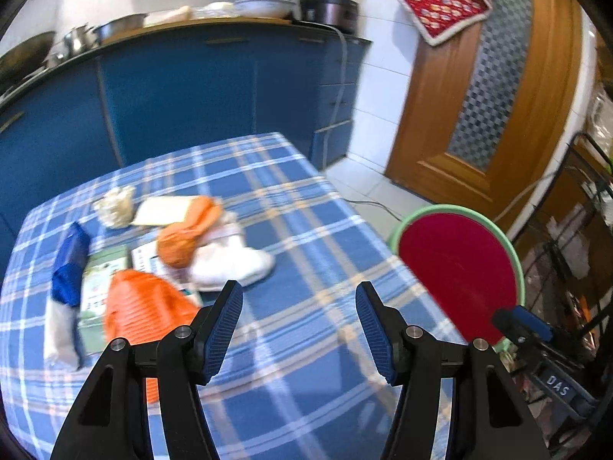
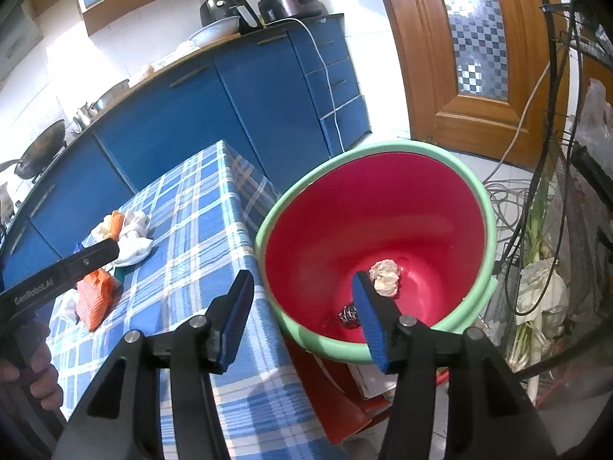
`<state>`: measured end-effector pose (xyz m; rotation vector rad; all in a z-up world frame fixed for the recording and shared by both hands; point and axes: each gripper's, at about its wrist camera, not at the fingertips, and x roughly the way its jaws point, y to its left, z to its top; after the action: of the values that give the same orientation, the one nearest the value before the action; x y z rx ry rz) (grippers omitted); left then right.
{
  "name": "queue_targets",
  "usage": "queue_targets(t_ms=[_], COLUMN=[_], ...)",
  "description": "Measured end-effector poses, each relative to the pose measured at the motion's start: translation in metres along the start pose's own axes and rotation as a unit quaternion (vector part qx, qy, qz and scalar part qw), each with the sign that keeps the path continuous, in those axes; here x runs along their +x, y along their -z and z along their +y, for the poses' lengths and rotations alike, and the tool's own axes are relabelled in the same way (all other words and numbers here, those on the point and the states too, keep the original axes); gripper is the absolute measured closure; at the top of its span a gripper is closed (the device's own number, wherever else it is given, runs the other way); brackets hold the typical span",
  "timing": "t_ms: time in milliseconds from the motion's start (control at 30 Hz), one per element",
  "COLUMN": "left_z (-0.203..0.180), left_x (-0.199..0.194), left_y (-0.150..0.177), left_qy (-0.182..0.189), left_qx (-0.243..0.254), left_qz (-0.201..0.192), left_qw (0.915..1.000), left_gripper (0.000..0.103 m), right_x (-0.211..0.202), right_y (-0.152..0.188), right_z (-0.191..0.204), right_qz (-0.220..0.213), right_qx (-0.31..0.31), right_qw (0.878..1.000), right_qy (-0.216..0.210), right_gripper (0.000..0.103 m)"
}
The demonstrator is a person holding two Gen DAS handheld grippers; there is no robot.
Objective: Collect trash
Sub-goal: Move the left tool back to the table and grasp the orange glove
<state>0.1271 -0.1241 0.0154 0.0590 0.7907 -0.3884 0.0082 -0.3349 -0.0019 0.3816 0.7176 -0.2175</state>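
Observation:
My left gripper (image 1: 299,326) is open and empty above the blue plaid tablecloth (image 1: 299,237), just right of a pile of trash: an orange net bag (image 1: 143,306), an orange wad (image 1: 184,237), white crumpled paper (image 1: 230,264), a blue and white wrapper (image 1: 69,272) and a pale crumpled ball (image 1: 115,205). My right gripper (image 2: 302,314) is open and empty over the rim of the red basin with a green rim (image 2: 383,207). A crumpled paper ball (image 2: 385,278) and a dark scrap (image 2: 349,316) lie inside it. The left gripper (image 2: 95,255) also shows over the pile.
Blue kitchen cabinets (image 1: 191,88) with pots stand behind the table. A wooden door (image 1: 479,107) is at the right. A wire rack (image 2: 555,268) with cables and bags stands right of the basin. The basin also shows at the table's right edge (image 1: 459,268).

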Motion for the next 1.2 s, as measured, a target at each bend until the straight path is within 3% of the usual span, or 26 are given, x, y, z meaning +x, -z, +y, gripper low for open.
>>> queue_targets(t_ms=[567,1100,1200], left_z=[0.067,0.082,0.083], left_x=[0.007,0.023,0.023], left_y=[0.019,0.032,0.035], left_qy=[-0.102,-0.102,-0.090], left_qx=[-0.046,-0.063,-0.064], left_qz=[0.015,0.031,0.031], left_qw=[0.9936,0.9923,0.9934], left_gripper=[0.035,0.035,0.051], right_x=[0.004,0.011,0.012], right_y=[0.001,0.003,0.004], right_z=[0.023,0.036,0.039], right_qz=[0.005,0.017,0.020], right_qx=[-0.027,-0.042,-0.045], right_qw=[1.000,0.999,0.999], right_qy=[-0.009,-0.013,-0.016], right_gripper=[0.043,0.043,0.043])
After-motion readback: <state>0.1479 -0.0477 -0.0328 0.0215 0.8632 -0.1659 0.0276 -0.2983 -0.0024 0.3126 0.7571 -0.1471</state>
